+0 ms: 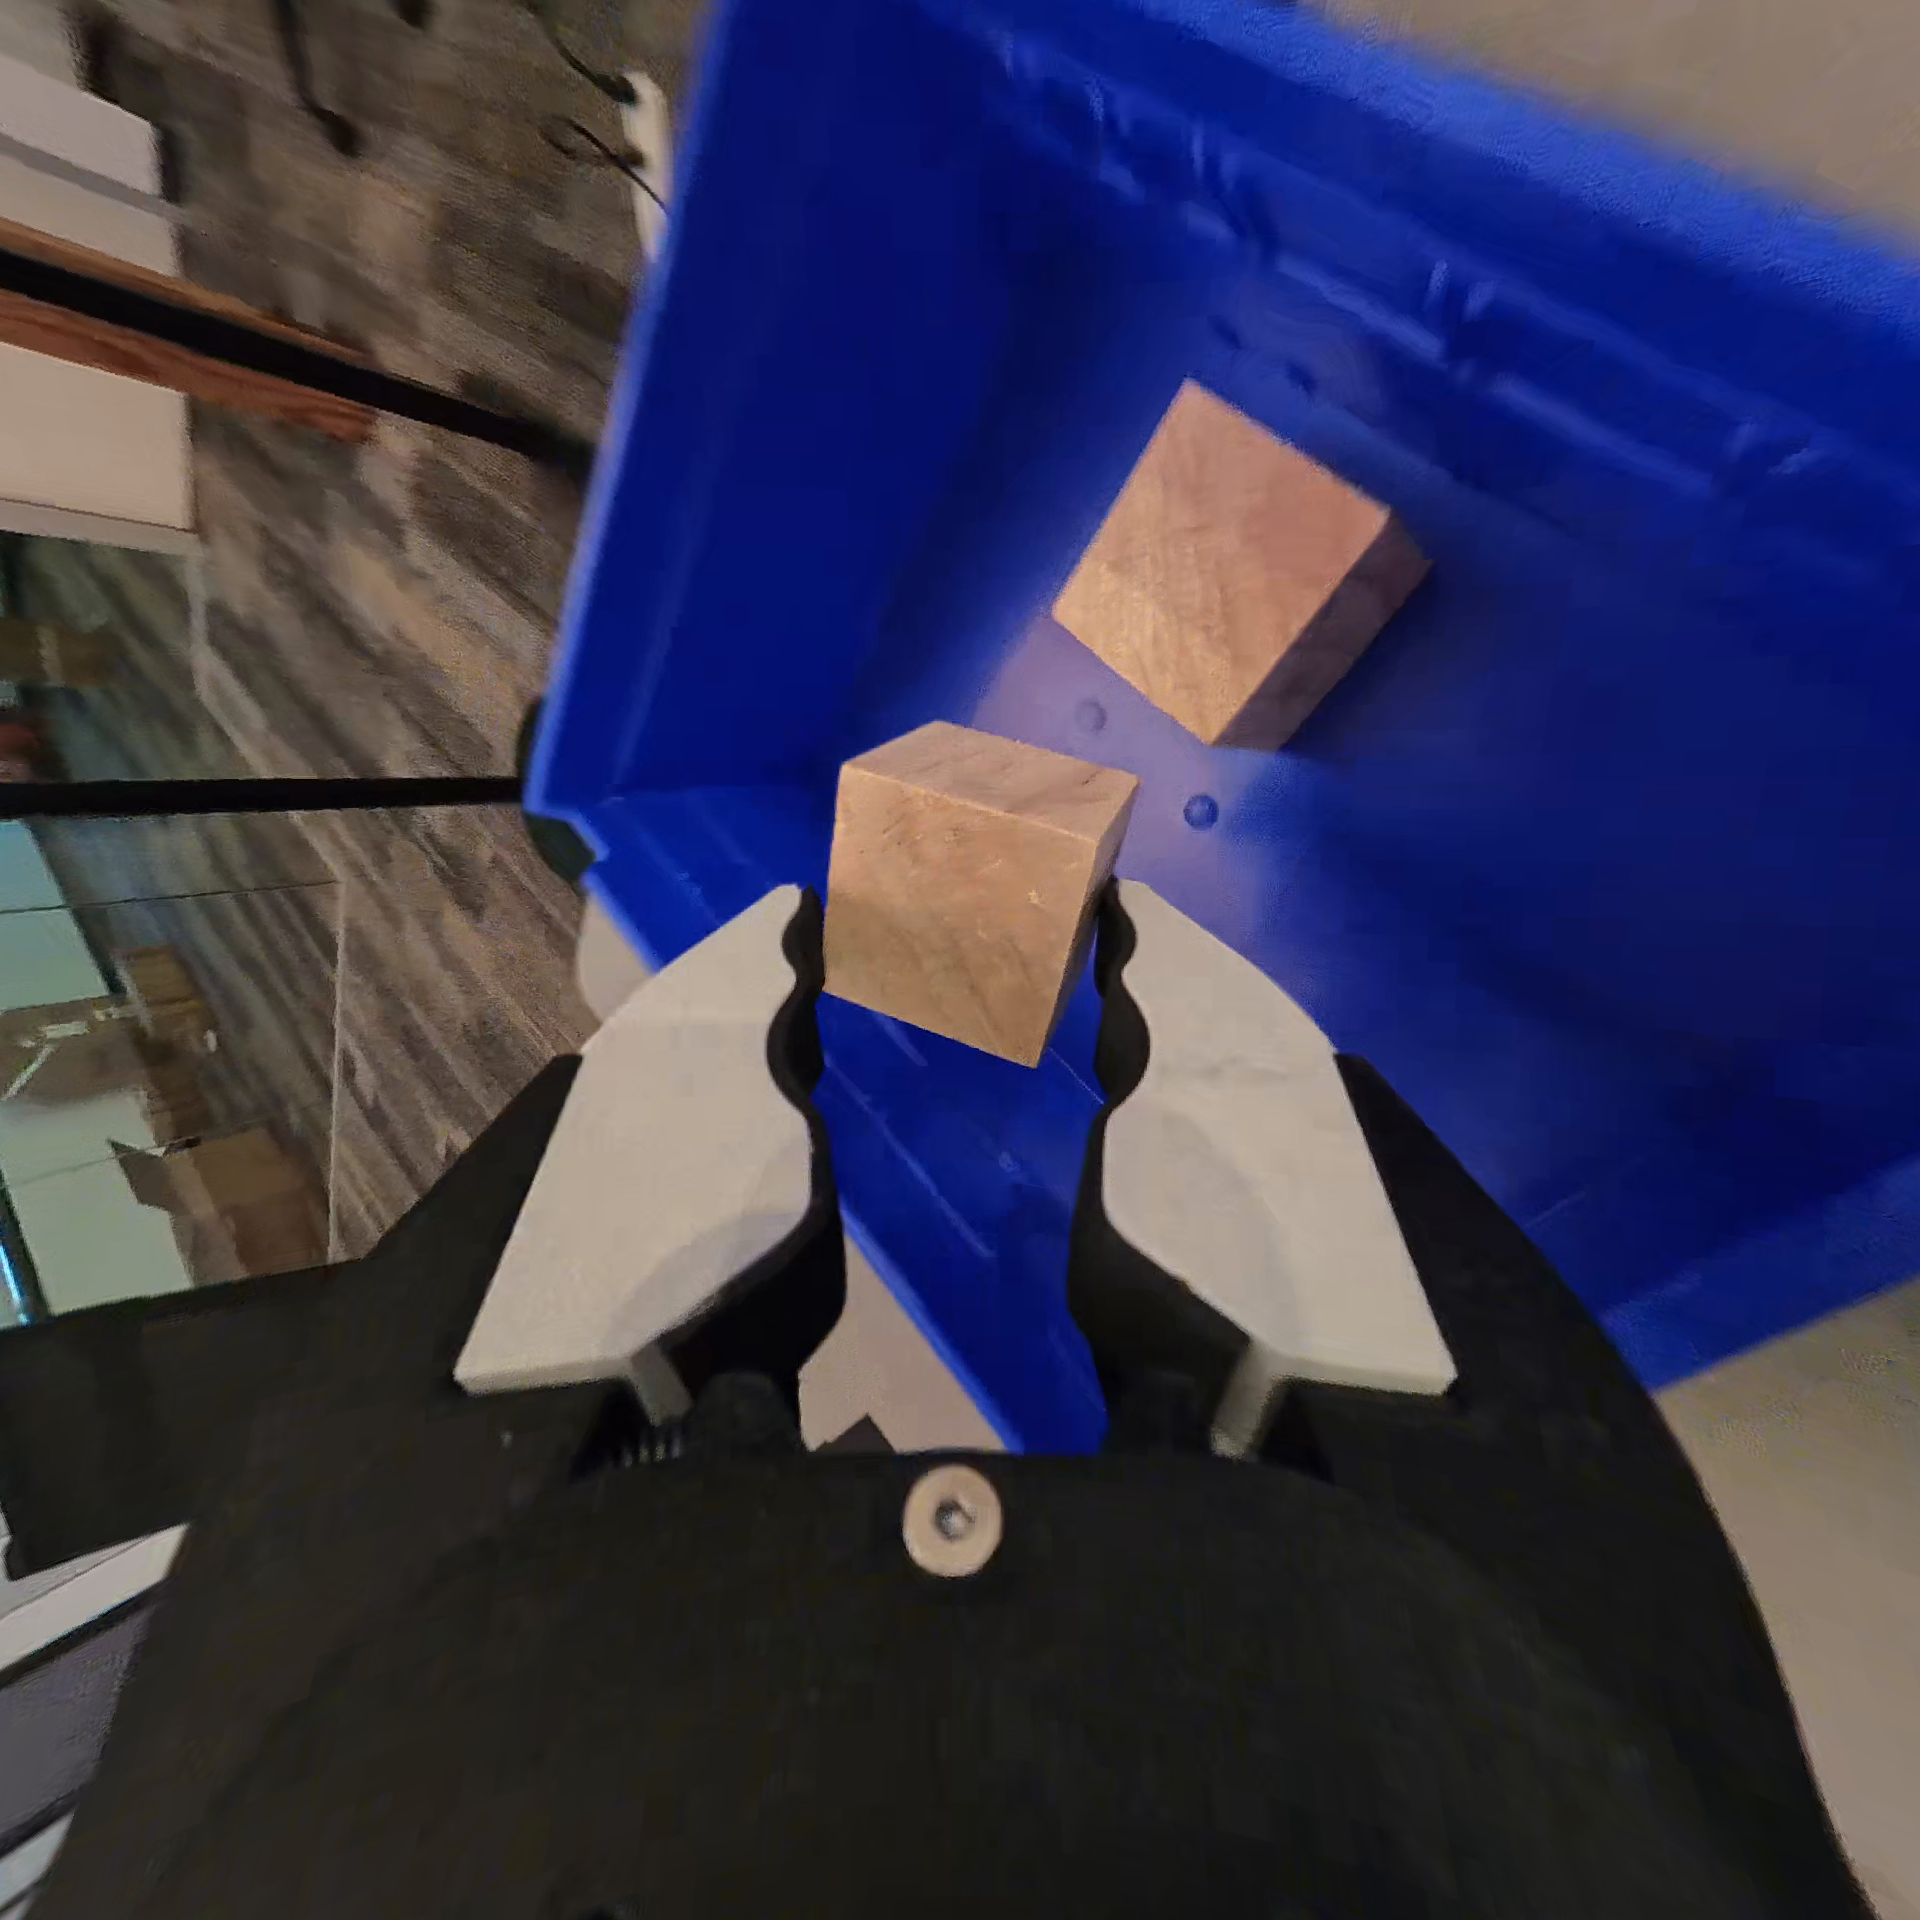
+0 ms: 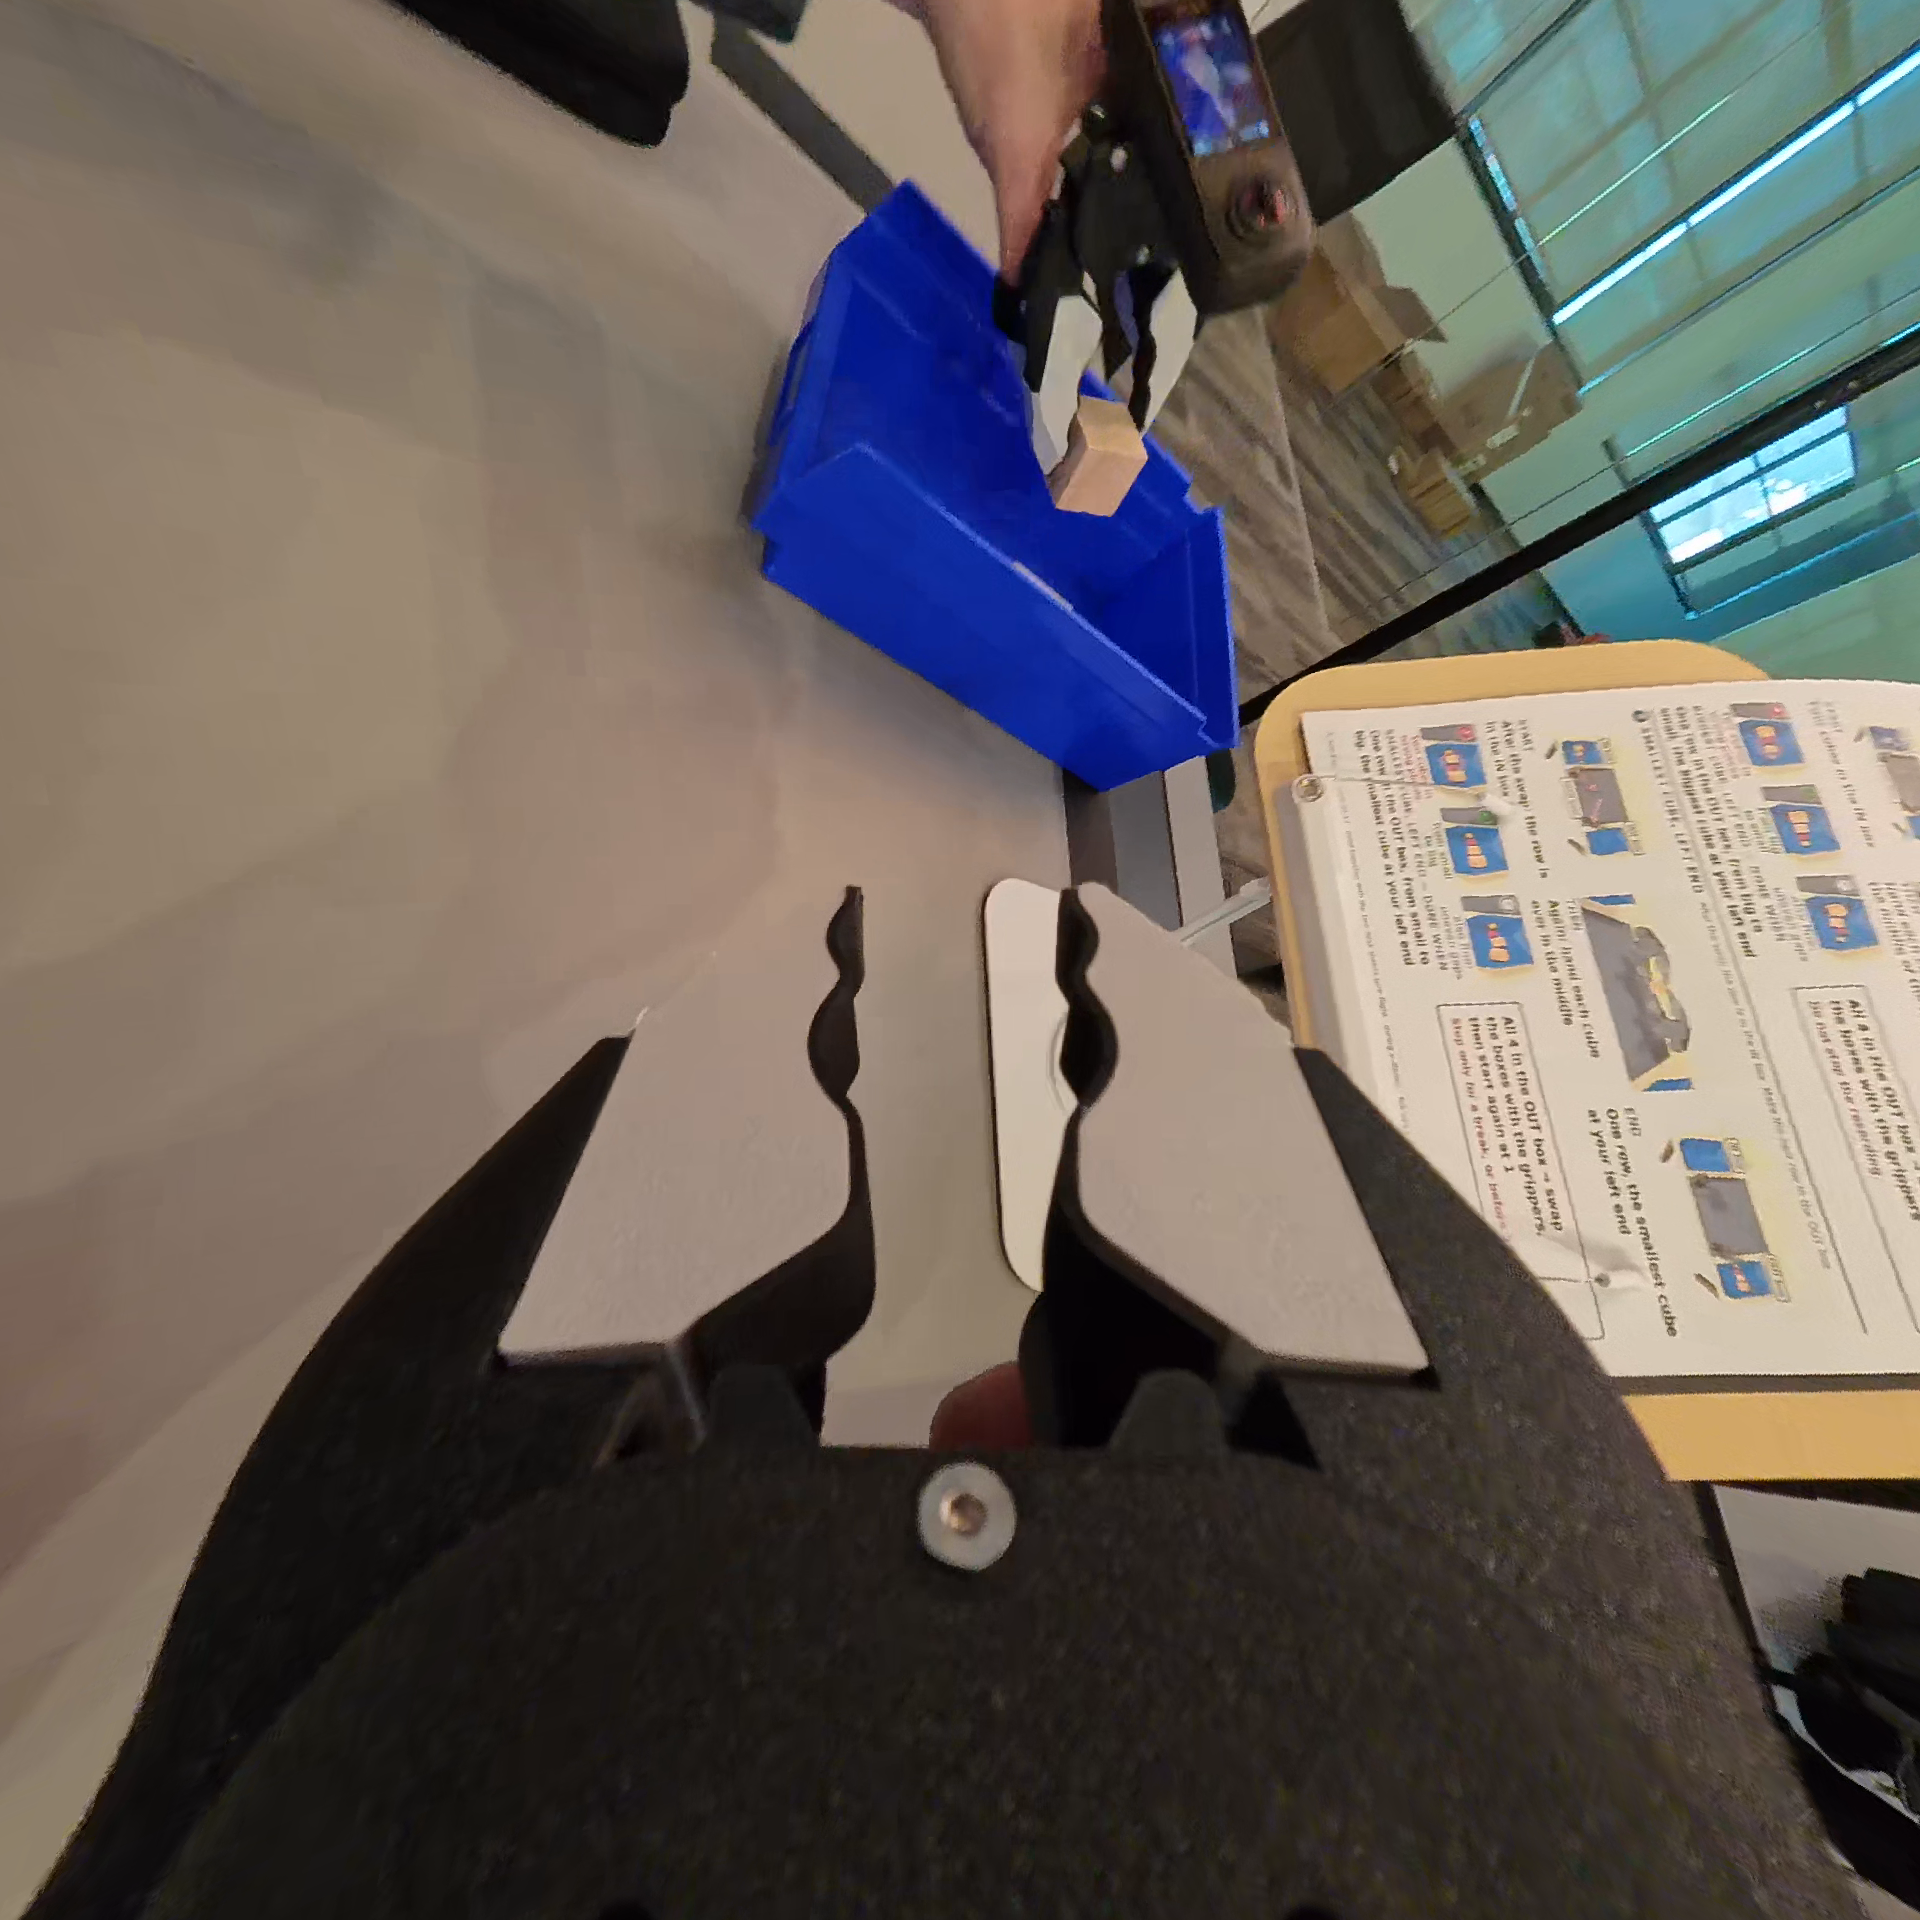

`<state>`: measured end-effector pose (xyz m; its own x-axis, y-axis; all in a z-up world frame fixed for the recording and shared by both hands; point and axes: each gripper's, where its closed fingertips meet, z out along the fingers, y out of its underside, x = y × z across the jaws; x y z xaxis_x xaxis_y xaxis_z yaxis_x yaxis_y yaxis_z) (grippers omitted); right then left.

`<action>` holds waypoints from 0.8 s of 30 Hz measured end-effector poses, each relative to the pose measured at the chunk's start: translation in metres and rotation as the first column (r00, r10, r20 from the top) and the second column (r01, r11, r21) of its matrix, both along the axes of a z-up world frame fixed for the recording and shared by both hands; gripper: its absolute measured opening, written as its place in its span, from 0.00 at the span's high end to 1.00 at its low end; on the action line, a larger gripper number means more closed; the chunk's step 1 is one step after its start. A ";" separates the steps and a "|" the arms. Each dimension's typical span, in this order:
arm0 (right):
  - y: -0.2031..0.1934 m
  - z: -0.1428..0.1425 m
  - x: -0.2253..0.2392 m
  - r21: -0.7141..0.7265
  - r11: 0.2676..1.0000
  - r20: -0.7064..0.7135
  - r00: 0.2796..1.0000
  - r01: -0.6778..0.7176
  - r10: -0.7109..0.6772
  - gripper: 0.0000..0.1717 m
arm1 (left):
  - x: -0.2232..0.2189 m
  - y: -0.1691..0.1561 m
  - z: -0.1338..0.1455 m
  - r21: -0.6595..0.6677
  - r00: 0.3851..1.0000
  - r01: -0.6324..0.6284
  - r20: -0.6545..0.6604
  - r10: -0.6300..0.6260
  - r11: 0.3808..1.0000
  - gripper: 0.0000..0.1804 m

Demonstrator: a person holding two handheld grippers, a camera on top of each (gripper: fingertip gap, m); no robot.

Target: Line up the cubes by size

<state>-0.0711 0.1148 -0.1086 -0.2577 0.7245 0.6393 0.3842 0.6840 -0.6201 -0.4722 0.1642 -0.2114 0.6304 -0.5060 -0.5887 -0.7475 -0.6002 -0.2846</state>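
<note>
In the left wrist view my left gripper [image 1: 956, 904] is shut on a small wooden cube [image 1: 966, 831], with both black pads pressed on its sides, and holds it above the blue bin [image 1: 1558, 935]. A larger wooden cube [image 1: 1236, 561] lies on the bin's floor beyond it. The right wrist view shows the same: the left gripper [image 2: 1101, 395] holds the small cube [image 2: 1096, 468] over the blue bin [image 2: 987, 613]. My right gripper [image 2: 961, 914] is open and empty over the grey table [image 2: 416, 727], well short of the bin.
A white card [image 2: 1023, 1091] lies on the table under my right fingers. A printed instruction sheet on a tan board [image 2: 1621, 987] sits to the right, past the table edge [image 2: 1122, 831]. A person's hand [image 2: 1029, 125] holds the left gripper. Carpeted floor lies beyond the bin. My hands' fingertips stand some 40 cm from each other.
</note>
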 end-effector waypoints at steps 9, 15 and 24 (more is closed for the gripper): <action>-0.013 0.047 -0.015 -0.061 0.998 -0.262 0.965 -0.017 0.000 0.77 | 0.142 -0.030 0.129 0.446 0.955 0.165 0.149 -0.255 0.879 0.73; -0.018 0.073 -0.020 -0.120 0.991 -0.430 0.903 -0.055 -0.002 0.76 | 0.278 -0.045 0.180 0.595 0.815 0.365 0.167 -0.555 0.716 0.73; -0.018 0.102 -0.009 -0.202 0.971 -0.581 0.814 -0.130 -0.012 0.70 | 0.379 -0.057 0.207 0.692 0.627 0.467 0.179 -0.758 0.550 0.73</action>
<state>-0.0800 0.0972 -0.0070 0.0585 0.8599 0.5071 -0.1273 0.5103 -0.8505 -0.0928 0.1070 -0.0043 0.5256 -0.5497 -0.6492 -0.5721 0.3365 -0.7480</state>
